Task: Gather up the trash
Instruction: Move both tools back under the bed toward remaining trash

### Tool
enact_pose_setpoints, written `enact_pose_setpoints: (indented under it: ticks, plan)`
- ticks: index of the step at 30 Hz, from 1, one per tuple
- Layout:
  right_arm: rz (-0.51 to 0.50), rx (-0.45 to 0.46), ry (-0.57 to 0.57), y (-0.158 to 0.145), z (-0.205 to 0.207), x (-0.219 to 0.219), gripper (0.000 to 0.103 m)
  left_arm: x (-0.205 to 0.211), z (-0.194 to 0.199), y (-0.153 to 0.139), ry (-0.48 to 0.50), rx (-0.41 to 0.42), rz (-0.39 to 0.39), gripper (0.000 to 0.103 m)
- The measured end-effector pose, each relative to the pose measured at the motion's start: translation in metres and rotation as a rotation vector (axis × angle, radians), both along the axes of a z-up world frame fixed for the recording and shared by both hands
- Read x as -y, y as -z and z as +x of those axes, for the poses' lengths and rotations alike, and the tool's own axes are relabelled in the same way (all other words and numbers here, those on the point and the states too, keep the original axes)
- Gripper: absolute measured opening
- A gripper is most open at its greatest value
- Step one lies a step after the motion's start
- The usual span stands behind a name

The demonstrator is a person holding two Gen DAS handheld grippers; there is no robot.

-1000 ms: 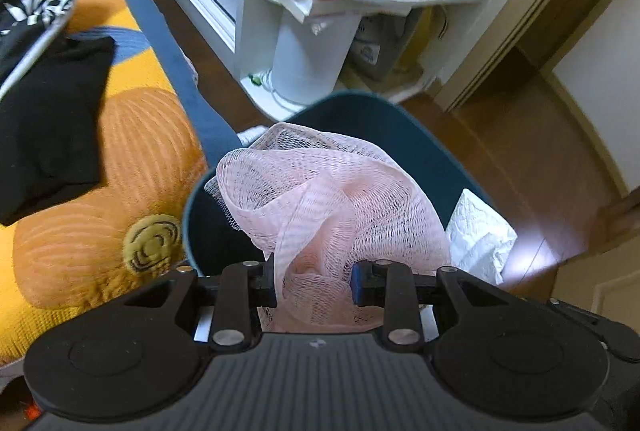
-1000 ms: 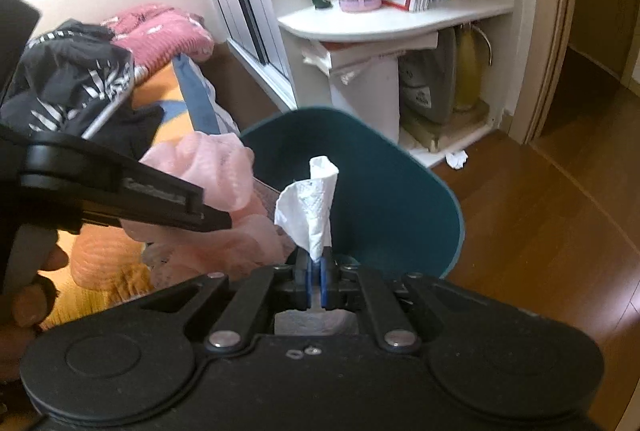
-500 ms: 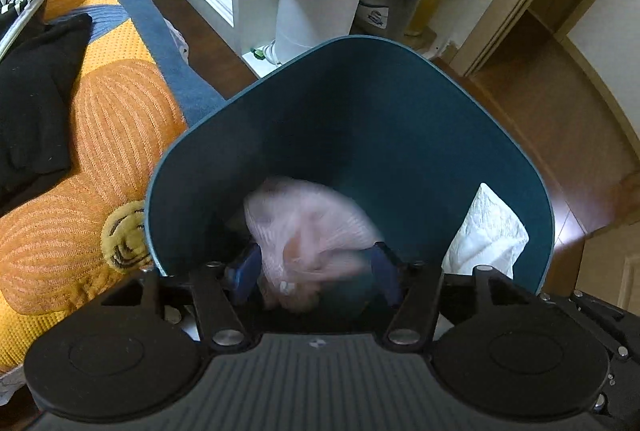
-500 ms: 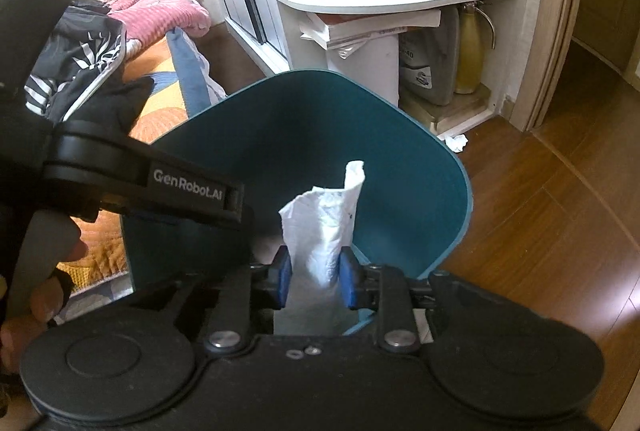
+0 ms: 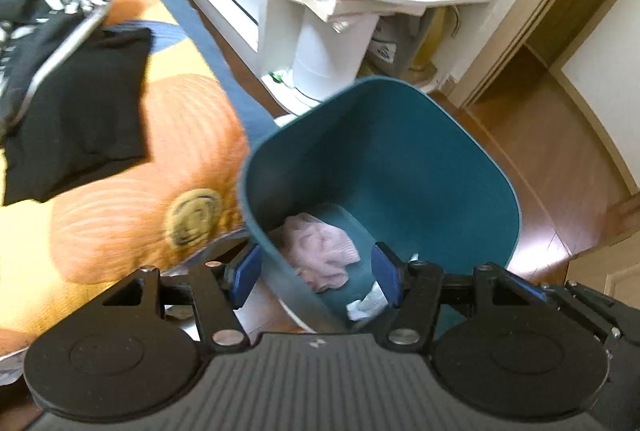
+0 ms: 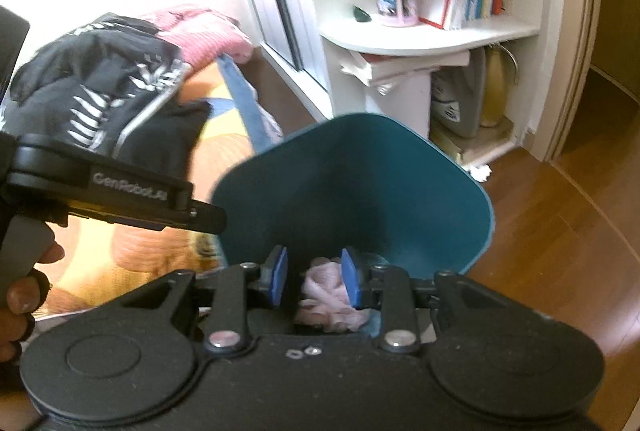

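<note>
While the teal bin (image 5: 420,167) is seen from above in the left wrist view, the left gripper (image 5: 318,277) is held just over its near rim with the jaws spread wide and nothing between them; the near wall of the bin passes between the blue pads (image 5: 246,273), so the left pad sits outside the bin and the other over its mouth. The pink mesh wad (image 5: 320,251) is seen lying on the bin floor, and a white tissue (image 5: 366,305) is seen beside it near the right pad, apparently also on the floor; both are apart from the pads, so both pieces of trash are judged deposited. The bin is stood on the wood floor (image 5: 552,159) right against the orange bedding (image 5: 132,183), likely so trash can be dropped in from the bed side. Dark clothes (image 5: 72,111) are left on the bedding, untouched. In the right wrist view, the right gripper (image 6: 314,281) is held above the same teal bin (image 6: 360,183), jaws moderately open and empty; the pink mesh wad (image 6: 324,295) is visible below, between the pads but down in the bin, not gripped. The left gripper (image 6: 120,191) is seen at the left, level with the bin rim, with the person's hand (image 6: 24,291) on its handle. The white shelf (image 6: 428,35) stands behind the bin. The tissue cannot be made out here.
</note>
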State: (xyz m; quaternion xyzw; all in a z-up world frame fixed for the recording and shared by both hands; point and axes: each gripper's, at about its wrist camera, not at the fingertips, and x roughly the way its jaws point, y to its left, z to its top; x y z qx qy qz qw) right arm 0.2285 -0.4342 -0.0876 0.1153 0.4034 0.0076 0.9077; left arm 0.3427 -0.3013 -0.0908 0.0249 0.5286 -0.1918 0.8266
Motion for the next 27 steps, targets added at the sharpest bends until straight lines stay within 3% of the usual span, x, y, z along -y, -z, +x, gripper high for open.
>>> enact_pose_setpoints:
  ticks: [8,16,22,23,27]
  plan:
    - [0.047,0.063,-0.089,-0.034,-0.029,-0.045,0.037,-0.070,-0.039,-0.042,-0.061,0.062,-0.034,0.060]
    - [0.088,0.067,-0.218,-0.044,-0.047,-0.101,0.040,-0.147,-0.078,-0.068,-0.147,0.111,-0.016,0.070]
    - [0.097,0.014,-0.305,-0.025,-0.055,-0.145,0.041,-0.204,-0.100,-0.062,-0.230,0.125,0.030,0.077]
    - [0.093,0.002,-0.321,-0.020,-0.055,-0.153,0.041,-0.215,-0.104,-0.058,-0.247,0.119,0.024,0.081]
    - [0.089,-0.043,-0.366,0.000,-0.054,-0.182,0.042,-0.260,-0.108,-0.032,-0.321,0.068,-0.003,0.082]
